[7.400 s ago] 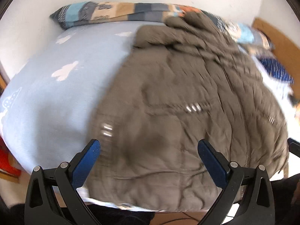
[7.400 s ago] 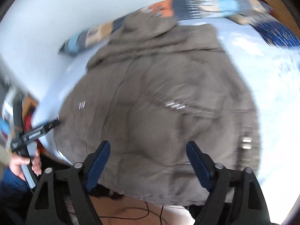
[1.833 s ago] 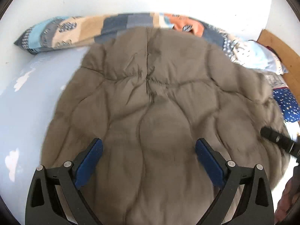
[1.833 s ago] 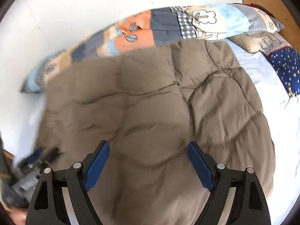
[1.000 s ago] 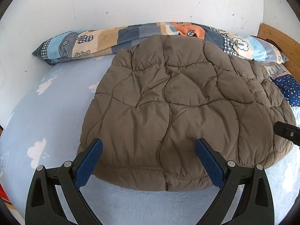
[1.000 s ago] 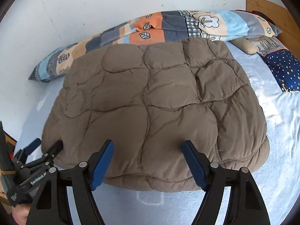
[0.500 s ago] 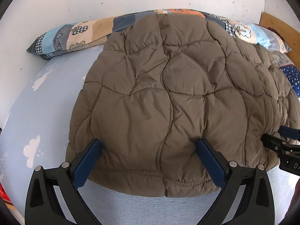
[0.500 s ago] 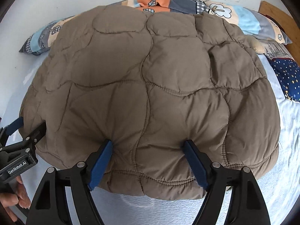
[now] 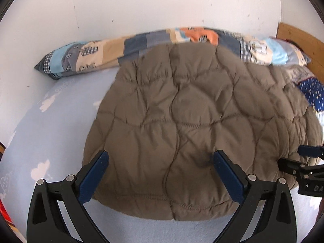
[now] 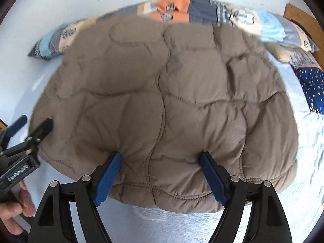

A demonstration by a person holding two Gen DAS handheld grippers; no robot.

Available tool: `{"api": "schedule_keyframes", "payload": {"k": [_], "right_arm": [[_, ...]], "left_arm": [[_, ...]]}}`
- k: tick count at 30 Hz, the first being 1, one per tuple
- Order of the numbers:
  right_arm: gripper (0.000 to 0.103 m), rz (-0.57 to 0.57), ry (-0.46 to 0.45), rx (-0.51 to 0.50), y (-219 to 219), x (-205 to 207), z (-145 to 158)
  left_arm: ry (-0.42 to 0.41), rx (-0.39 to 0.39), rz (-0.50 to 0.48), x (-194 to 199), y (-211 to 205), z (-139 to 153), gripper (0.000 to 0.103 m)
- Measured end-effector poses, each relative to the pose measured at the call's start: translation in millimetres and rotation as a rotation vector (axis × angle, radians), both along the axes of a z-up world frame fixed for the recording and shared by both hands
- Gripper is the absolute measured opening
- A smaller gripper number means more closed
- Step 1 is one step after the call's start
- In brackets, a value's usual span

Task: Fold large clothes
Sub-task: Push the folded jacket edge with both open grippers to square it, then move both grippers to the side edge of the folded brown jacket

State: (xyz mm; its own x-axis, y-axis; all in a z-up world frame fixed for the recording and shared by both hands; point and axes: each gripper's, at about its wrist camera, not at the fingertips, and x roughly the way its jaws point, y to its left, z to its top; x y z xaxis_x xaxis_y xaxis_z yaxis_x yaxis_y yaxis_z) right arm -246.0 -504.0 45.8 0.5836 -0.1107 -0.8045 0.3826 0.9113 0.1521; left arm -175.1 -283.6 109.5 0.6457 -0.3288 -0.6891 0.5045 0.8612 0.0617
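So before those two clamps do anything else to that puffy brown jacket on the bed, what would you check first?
1. Jacket lies flat on the bed sheet, folded into a compact shape: ok.
2. Left gripper open, nothing pinched: ok.
3. Right gripper open, pads over the near hem: ok.
4. Patchwork pillow clear of the jacket: not ok, far edge overlaps it.
5. Sleeves tucked underneath: cannot tell.

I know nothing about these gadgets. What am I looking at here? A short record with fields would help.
Garment: brown quilted jacket, folded into a compact bundle, lying flat
Surface: light blue bed sheet with white clouds
Behind the jacket: patchwork pillow along the white wall
Far right: navy starred pillow
Left gripper: open over the jacket's near edge, holding nothing
Right gripper: open over the jacket's near edge, holding nothing
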Motion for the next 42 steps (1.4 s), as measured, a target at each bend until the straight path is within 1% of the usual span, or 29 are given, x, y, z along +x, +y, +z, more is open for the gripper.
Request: {"api": "schedule_keyframes", "payload": {"k": [2, 5, 8, 10, 13, 16, 19, 22, 25, 29, 32, 35, 38, 42], "right_arm": [[0.084, -0.011, -0.059, 0.018, -5, -7, 13], [0.084, -0.053, -0.092, 0.006, -14, -15, 22], [0.084, -0.084, -0.077, -0.013, -25, -22, 20], [0.084, -0.106, -0.063, -0.009, -30, -22, 16], [0.084, -0.12, -0.038, 0.043, -41, -31, 0], [0.084, -0.091, -0.035, 0.075, -47, -37, -5], [0.084, -0.09, -0.087, 0.085, -50, -48, 7], [0.084, -0.127, -0.149, 0.086, -61, -62, 20], [0.084, -0.177, -0.163, 0.096, -75, -74, 22], [0.084, -0.234, -0.159, 0.104, -92, -84, 19], [0.084, -0.267, -0.159, 0.13, -103, -88, 16], [0.083, -0.259, -0.153, 0.153, -105, -85, 12], [0.083, -0.248, -0.111, 0.172, -103, -76, 2], [0.083, -0.234, -0.068, 0.143, -100, -68, -4]], "left_arm": [[0.004, -0.036, 0.018, 4, -1, 4, 0.102], [0.027, -0.047, 0.033, 15, -7, 1, 0.102], [0.037, -0.027, 0.025, 22, -12, -6, 0.102], [0.025, -0.005, 0.007, 25, -14, -9, 0.103], [-0.005, 0.026, -0.036, 27, -13, -13, 0.103], [0.01, 0.025, -0.072, 31, -10, -16, 0.103], [0.034, 0.001, -0.068, 35, -5, -12, 0.103], [0.028, -0.034, -0.056, 36, 1, -3, 0.103], [0.032, -0.047, -0.045, 40, 5, 1, 0.103], [0.06, -0.048, -0.02, 48, 11, -4, 0.103], [0.054, -0.043, -0.012, 49, 11, -4, 0.103], [0.061, -0.033, -0.011, 51, 11, -7, 0.103], [0.091, -0.012, -0.014, 55, 8, -15, 0.103], [0.076, 0.015, -0.026, 53, 6, -16, 0.103]]}}
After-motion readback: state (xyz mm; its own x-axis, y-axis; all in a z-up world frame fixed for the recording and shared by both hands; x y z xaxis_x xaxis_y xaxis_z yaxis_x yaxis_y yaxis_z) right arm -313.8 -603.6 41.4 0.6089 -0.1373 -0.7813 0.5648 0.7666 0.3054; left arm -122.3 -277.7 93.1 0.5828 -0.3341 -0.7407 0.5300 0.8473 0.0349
